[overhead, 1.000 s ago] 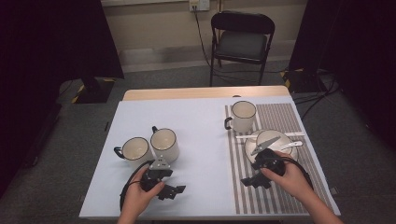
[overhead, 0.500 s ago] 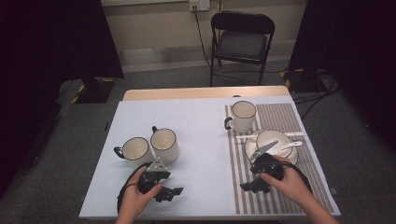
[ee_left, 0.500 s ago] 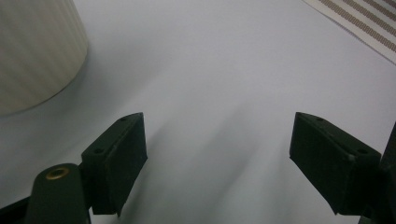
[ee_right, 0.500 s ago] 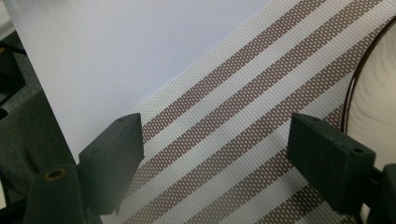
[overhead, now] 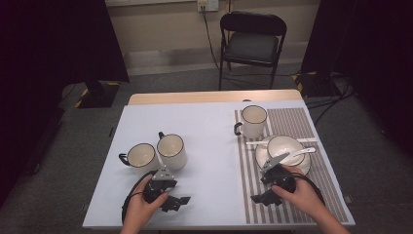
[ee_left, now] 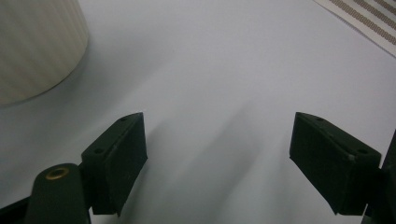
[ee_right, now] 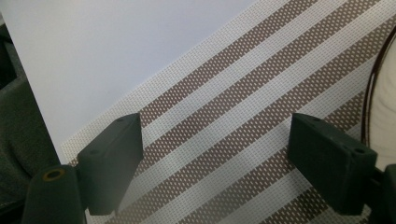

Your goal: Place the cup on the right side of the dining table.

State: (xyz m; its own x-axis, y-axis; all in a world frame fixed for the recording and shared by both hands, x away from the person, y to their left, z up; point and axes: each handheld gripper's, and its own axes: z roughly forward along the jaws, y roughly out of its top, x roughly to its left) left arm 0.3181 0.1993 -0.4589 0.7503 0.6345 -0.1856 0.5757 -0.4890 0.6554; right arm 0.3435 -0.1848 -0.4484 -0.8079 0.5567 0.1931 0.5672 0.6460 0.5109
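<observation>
My left gripper (overhead: 174,200) rests low over the white table near the front edge, jaws open and nothing between them (ee_left: 218,137). A ribbed cream mug (ee_left: 35,46) stands just beyond it to the left; in the high view this mug (overhead: 171,150) sits beside a second mug (overhead: 141,156). My right gripper (overhead: 262,197) hovers open over the striped placemat (ee_right: 243,112), near the mat's front left corner. Close to its right jaw is the dark-rimmed plate (ee_right: 376,93). That plate carries a white bowl (overhead: 284,146) with a spoon (overhead: 304,151) leaning on it.
A third mug (overhead: 253,120) stands at the placemat's far left corner. A second spoon (overhead: 255,143) lies behind the bowl. A folding chair (overhead: 252,46) stands beyond the table. The table's front edge (ee_right: 35,116) is close beneath the right gripper.
Both hands have drawn back toward the table's front edge. The right gripper has slid away from the bowl and plate, toward the near left of the mat.
</observation>
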